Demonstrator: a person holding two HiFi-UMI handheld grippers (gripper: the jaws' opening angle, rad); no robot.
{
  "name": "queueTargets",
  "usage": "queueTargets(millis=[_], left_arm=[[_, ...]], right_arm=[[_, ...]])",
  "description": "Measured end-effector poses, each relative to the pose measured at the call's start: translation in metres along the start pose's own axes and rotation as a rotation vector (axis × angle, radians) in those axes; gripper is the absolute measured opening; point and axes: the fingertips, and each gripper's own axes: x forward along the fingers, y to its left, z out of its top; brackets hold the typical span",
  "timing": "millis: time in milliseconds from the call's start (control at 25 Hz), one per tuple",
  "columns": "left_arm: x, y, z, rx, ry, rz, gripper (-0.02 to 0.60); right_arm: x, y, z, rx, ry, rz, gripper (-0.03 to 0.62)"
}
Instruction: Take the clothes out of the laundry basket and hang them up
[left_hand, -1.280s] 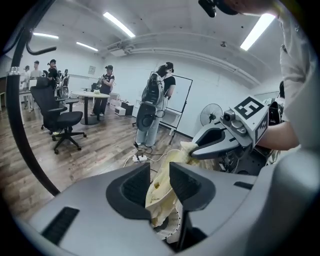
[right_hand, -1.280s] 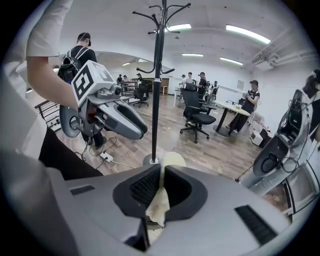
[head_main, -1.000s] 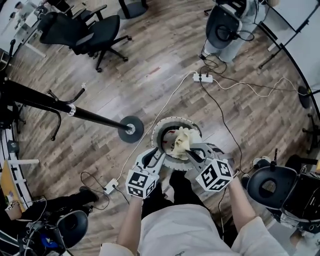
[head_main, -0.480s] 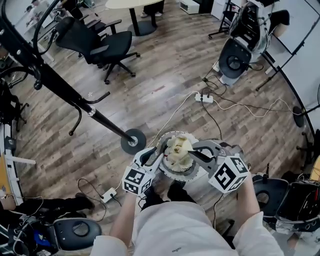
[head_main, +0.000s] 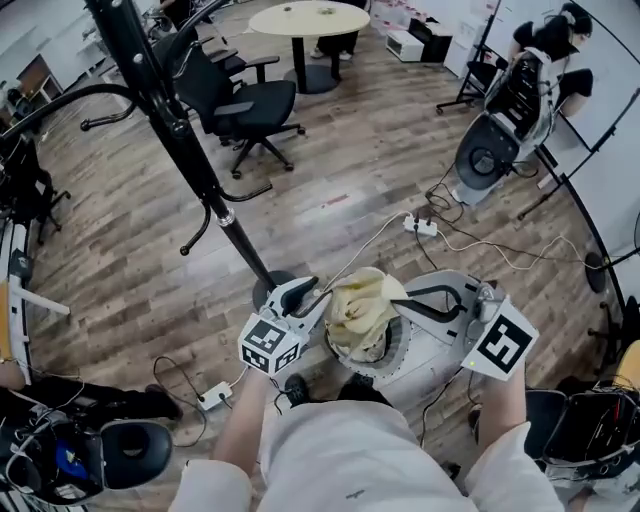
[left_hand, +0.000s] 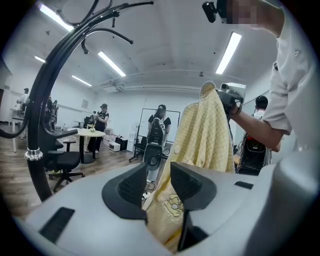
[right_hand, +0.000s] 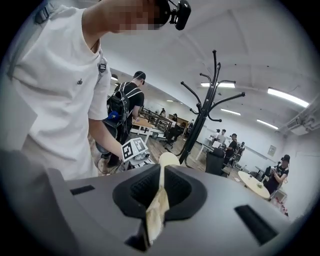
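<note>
Yellow garment (head_main: 362, 310) held up over the laundry basket (head_main: 400, 352), one gripper on it and one loose around it.
The right gripper (head_main: 405, 300) is clenched on the garment's top edge, a thin fold pinched between its jaws; the cloth hangs from there above the basket on the wooden floor (head_main: 330, 180); the left gripper (head_main: 312, 292) sits lower at the cloth's side, its jaws just now opening wider, the fabric between them but with a gap at one pad; a black coat stand (head_main: 190, 160) rises just beyond.
</note>
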Motion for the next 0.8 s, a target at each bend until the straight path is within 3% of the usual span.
queueTargets(millis=[200,360,600,800], left_arm=[[-0.025,-0.008,0.027,0.026,-0.070,-0.052,0.175],[-0.045,-0.014,0.036,0.039,-0.085,-0.114,0.222],[-0.071,-0.010,0.040,0.052,-0.106,-0.218,0.239],[-0.087,-0.006,0.045,0.053,-0.121,-0.256,0.261]], right_arm=[[0.008,0.001,0.040,-0.051,-0.049,0.035,0.020],[0.026,0.006,0.068,-0.092,-0.064,0.068,0.020],[0.065,0.016,0.095,-0.124,-0.056,0.109,0.020],[0.083,0.023,0.119,-0.145,-0.089,0.124,0.020]])
